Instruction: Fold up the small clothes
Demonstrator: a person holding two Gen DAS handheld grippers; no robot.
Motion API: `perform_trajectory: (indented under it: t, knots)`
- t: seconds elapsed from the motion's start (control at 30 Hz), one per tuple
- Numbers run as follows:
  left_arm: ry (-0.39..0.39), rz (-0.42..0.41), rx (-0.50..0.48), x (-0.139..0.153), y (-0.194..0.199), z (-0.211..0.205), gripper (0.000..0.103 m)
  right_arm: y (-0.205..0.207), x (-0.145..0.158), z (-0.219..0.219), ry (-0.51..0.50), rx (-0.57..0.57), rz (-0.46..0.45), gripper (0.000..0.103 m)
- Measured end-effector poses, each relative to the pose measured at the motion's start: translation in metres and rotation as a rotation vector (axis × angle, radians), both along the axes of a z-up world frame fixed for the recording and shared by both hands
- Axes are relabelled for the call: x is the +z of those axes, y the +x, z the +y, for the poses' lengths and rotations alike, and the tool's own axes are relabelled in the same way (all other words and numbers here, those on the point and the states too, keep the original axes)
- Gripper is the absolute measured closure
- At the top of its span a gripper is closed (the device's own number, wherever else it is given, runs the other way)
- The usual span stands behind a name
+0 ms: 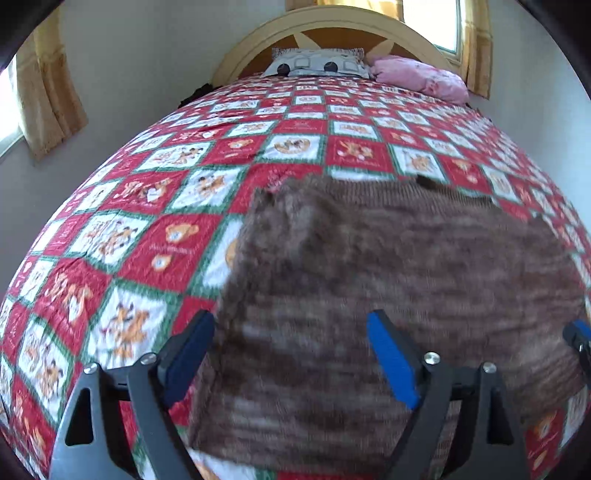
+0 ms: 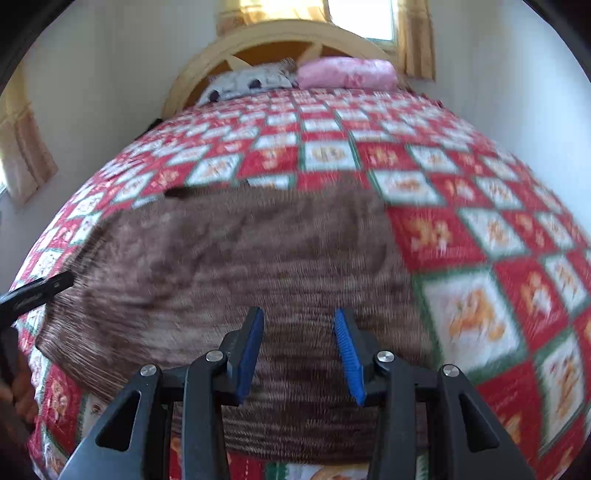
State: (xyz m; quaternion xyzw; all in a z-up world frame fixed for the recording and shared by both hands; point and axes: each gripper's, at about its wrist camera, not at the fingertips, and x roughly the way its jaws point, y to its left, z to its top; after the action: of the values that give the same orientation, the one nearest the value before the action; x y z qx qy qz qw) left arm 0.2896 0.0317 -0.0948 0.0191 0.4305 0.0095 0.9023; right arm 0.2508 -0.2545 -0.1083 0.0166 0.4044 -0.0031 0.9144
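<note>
The brown knitted sweater (image 1: 388, 266) lies on the bed (image 1: 122, 229); above it the left gripper (image 1: 291, 354) stands wide, the right gripper (image 2: 300, 354) narrower, both holding nothing.

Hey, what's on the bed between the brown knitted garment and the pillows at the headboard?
Only the bare patchwork quilt lies between the brown knitted garment and the pillows; nothing sits on that stretch. Both wrist views show this.

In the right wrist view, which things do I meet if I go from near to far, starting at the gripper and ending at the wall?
Right gripper → brown knitted garment → checked bedspread → pink pillow → arched headboard → window.
</note>
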Motion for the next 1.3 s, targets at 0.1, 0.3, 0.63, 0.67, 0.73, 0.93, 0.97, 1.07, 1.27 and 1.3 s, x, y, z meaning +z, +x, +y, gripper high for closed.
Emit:
perform_trajectory:
  t: [0.1,0.3,0.63,0.67,0.73,0.93,0.97,1.07,1.27,1.3]
  knots:
    - [0.006,0.018,0.010,-0.013,-0.003,-0.002,0.015,0.000,-0.003,0.009,-0.055,0.019,-0.008,0.053]
    - [0.075,-0.014,0.016,-0.016,-0.006,-0.011,0.012,0.003,-0.009,0.025,-0.167,0.027,-0.008,0.042]
    - [0.020,0.003,0.041,-0.022,-0.004,-0.001,0.002,0.005,-0.009,0.019,-0.127,0.026,-0.002,0.039]
    - [0.018,0.004,0.042,-0.022,-0.004,-0.001,0.002,0.005,-0.009,0.019,-0.128,0.026,-0.002,0.039]
    - [0.022,0.002,0.042,-0.022,-0.005,-0.001,0.002,0.005,-0.009,0.020,-0.125,0.026,-0.002,0.039]
    - [0.021,0.002,0.043,-0.023,-0.005,-0.001,0.001,0.002,-0.007,0.024,-0.153,0.016,-0.011,0.039]
    - [0.019,0.003,0.043,-0.023,-0.006,-0.001,0.001,0.001,-0.005,0.025,-0.165,0.012,-0.018,0.039]
    - [0.015,0.004,0.045,-0.023,-0.007,-0.001,0.000,-0.007,0.007,0.028,-0.127,0.049,-0.070,0.039]
    - [-0.005,0.011,0.049,-0.023,-0.005,0.002,0.000,-0.008,0.022,0.061,-0.018,0.126,-0.087,0.040]
    - [-0.008,0.011,0.049,-0.023,-0.006,0.002,0.000,-0.005,0.022,0.068,-0.013,0.140,-0.079,0.040]
